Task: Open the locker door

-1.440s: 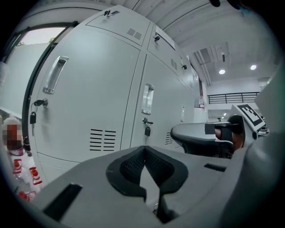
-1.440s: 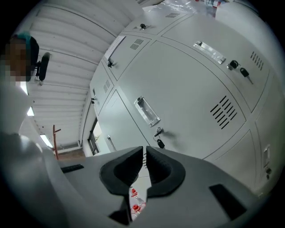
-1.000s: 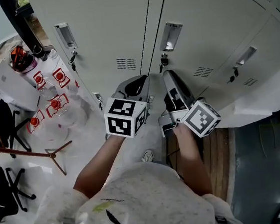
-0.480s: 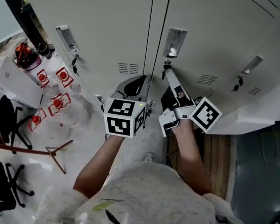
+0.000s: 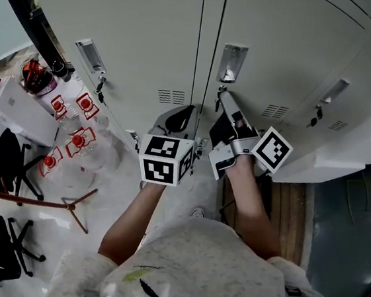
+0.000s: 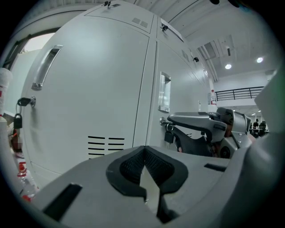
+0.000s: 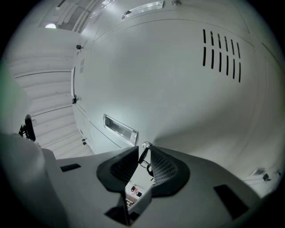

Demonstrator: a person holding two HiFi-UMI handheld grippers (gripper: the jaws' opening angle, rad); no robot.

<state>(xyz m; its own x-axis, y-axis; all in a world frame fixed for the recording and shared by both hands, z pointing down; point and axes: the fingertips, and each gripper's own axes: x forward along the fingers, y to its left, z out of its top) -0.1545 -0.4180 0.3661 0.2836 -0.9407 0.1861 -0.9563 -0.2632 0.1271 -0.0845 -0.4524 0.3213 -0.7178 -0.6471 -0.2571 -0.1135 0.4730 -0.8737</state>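
right gripper point(image 7: 144, 149): jaws just closed in, narrow, clamped on key point(image 7: 142, 155)
key: in lock at door's point(image 5: 280, 40) left edge, just below handle recess point(image 7: 120, 128)
door: shut, flush with neighbours
left gripper point(image 6: 144, 150): jaws together, empty, off the door, beside right gripper

"What's the locker door point(image 5: 273, 41) like?"

"Pale grey metal, upright before me, shut flush. A recessed handle point(image 5: 232, 62) sits high, with vent slots point(image 5: 274, 111) lower down."

"And the lock?"

"It's just under the handle. The key point(image 7: 144, 153) is in it, its ring dangling."
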